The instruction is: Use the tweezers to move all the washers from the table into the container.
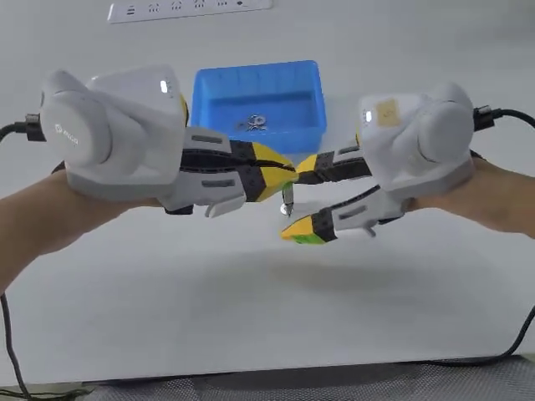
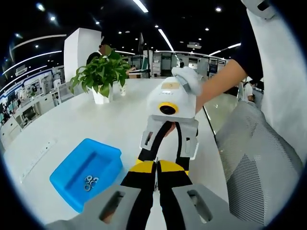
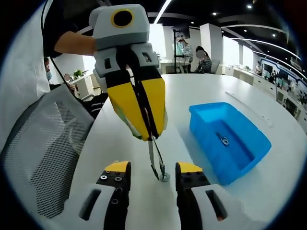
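Observation:
My left gripper (image 1: 284, 172) is shut on a pair of thin metal tweezers (image 1: 287, 199), which point down from its yellow jaw tips. In the right gripper view the tweezers (image 3: 153, 155) pinch a small washer (image 3: 164, 178) at their tips, above the white table. My right gripper (image 1: 301, 200) faces the left one with its jaws open, one on each side of the tweezers and not touching them. The blue container (image 1: 259, 98) stands behind the grippers with several washers (image 1: 255, 123) in it. It is also in the left gripper view, container (image 2: 86, 170), and the right gripper view, container (image 3: 225, 139).
A white power strip (image 1: 188, 8) lies at the table's far edge. Cables trail from both grippers. The table's near edge (image 1: 267, 368) runs along the bottom of the head view. A grey mesh chair (image 2: 254, 163) stands beside the table, and a potted plant (image 2: 100, 72) sits far off.

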